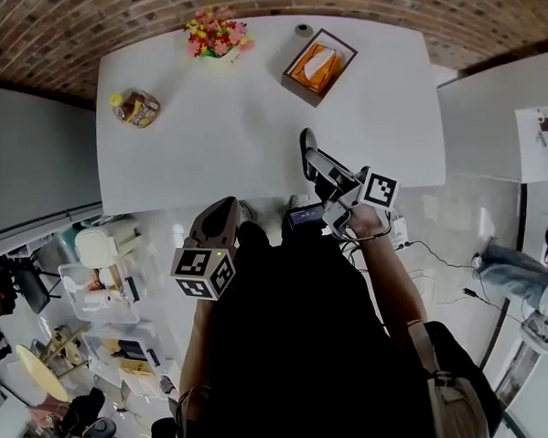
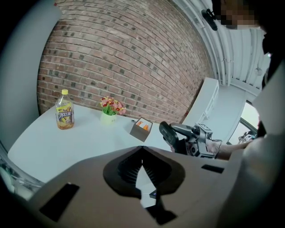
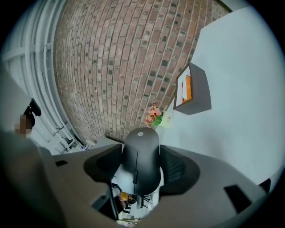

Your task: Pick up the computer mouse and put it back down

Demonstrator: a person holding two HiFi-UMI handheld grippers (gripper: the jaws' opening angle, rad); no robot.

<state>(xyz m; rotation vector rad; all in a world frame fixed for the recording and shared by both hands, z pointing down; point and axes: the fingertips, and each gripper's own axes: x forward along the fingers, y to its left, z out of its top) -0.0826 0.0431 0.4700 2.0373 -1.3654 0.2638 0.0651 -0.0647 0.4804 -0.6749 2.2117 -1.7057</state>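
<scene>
Between the right gripper's [image 3: 141,168] jaws sits the black computer mouse [image 3: 141,160], clamped on its two flanks by the dark ribbed pads, its rounded back and scroll wheel facing the camera. From the head view the mouse [image 1: 309,153] is held over the near edge of the white table [image 1: 185,172], towards its right side, with the right gripper [image 1: 314,162] reaching forward from the person's hand [image 1: 365,223]. The left gripper view shows the same mouse [image 2: 165,132] held in the air, clear of the tabletop. In the right gripper view the table surface runs up the right side, so that gripper is rolled well over on its side.

The left gripper [image 1: 223,213] hangs off the table, in front of the person's body and well apart from the mouse. In its own view its jaws are drawn together at the tips, with only a thin wedge of gap behind them and nothing between them [image 2: 142,153].

Further back on the table stands an open grey box [image 1: 319,67] with something orange inside. A small pot of pink and yellow flowers [image 1: 216,33] stands at the far edge to its left, and a yellow-capped bottle [image 2: 64,116] stands upright near the left edge. A brick wall [image 2: 133,58] rises behind the table.
</scene>
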